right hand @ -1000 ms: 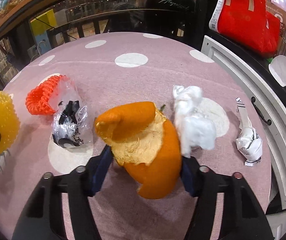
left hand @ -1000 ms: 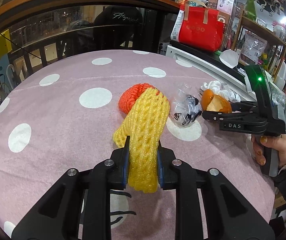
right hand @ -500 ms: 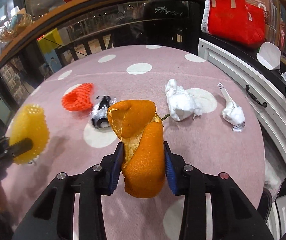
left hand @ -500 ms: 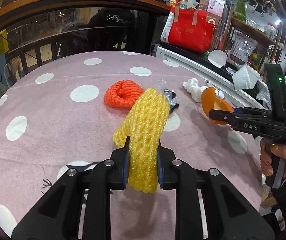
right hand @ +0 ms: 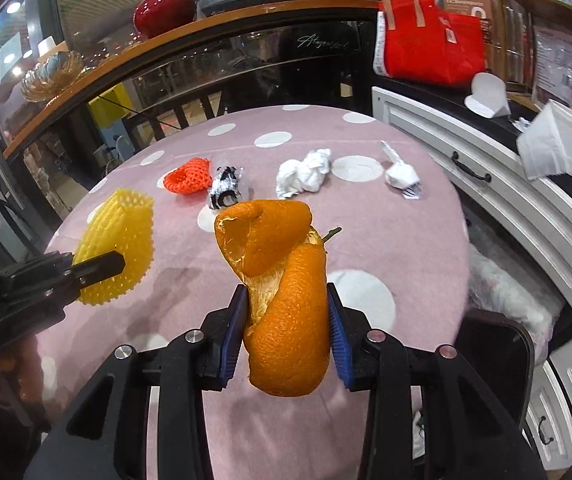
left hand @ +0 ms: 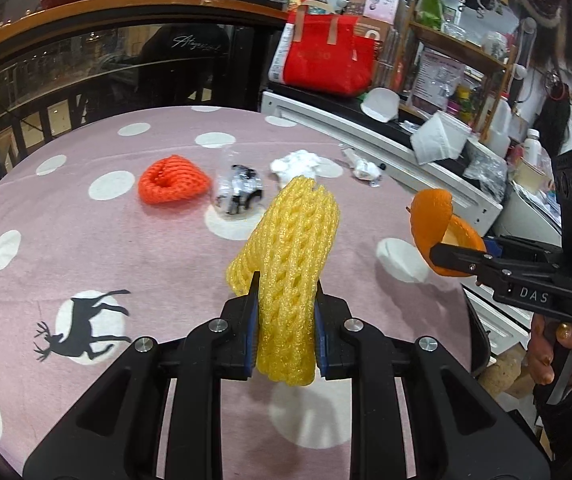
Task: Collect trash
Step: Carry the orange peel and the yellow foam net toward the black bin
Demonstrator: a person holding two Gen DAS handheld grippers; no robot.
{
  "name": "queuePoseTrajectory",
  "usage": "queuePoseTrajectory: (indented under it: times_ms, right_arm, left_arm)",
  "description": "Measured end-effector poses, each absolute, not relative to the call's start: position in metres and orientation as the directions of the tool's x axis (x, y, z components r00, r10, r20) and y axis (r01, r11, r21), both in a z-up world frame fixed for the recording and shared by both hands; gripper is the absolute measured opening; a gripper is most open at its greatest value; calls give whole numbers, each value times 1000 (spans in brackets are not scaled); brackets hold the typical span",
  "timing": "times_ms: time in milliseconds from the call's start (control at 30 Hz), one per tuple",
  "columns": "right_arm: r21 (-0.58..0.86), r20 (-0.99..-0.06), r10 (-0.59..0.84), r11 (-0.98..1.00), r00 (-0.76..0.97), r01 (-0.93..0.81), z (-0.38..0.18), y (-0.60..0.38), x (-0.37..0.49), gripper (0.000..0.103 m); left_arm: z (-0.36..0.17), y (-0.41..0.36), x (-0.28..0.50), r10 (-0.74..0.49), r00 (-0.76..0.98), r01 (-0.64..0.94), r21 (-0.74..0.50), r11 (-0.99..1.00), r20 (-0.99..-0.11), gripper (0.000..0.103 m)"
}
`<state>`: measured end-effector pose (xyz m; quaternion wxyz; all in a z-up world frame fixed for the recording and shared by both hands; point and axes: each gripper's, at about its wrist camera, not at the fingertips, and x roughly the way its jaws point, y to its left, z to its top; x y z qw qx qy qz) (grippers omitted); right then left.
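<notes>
My right hand-held gripper [right hand: 288, 330] has just squeezed in on the orange peel [right hand: 281, 300]: a second ago the jaws stood wide around it, and now both blue pads press flat on its sides, so the peel is pinched and hanging clear of the worktop [right hand: 406, 240]. In the left wrist view the same peel sits at the right edge of the frame, lifted above the pink dotted cloth. My left hand-held gripper [left hand: 286, 336] is nearly pressed together on the yellow foam net [left hand: 290, 264], as it was a second ago, with the net standing up between the pads at the centre of the frame.

Both views have pulled back since then: the litter that lay close under the fingers now sits small in the upper middle of each frame. I read that as both pickups being done and both pieces on their way to wherever the trash goes; no bin shows in either view, so I cannot say where that is.

4 pieces are left on the worktop, in a row across the upper middle: the orange foam net [right hand: 187, 176], the clear wrapper with black print [right hand: 225, 190] just beside it, the crumpled white tissue [right hand: 304, 174], and the small white wrapper [right hand: 402, 178] furthest right. So I judge another trip or 2 is needed.
</notes>
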<state>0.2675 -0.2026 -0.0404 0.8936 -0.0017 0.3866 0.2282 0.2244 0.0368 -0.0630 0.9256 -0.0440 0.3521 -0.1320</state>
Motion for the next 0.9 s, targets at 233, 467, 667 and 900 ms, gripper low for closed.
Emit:
queuePoseTrajectory:
  times_ms: [233,467,667,900]
  right_arm:
    - [186,-685,368,923,629,-338,-45,-243,236,38]
    - [209,-689,307,951,656,-226,-54,-292,215,38]
    - [213,-703,243,969,669,-128,-64,-332,204,38]
    - [209,-774,166,978,611,-1,-103,-372,211,38]
  left_arm:
    - [-60,-1,210,-335,698,287,-181,941,-633,22]
    - [-59,-38,198,-402,663,363,-199,910,-631,22]
    - [-59,-66,192,-446,633,418,-205,885,-633,22]
    - [-59,-94,190,-478,606,470,-199,860,-636,22]
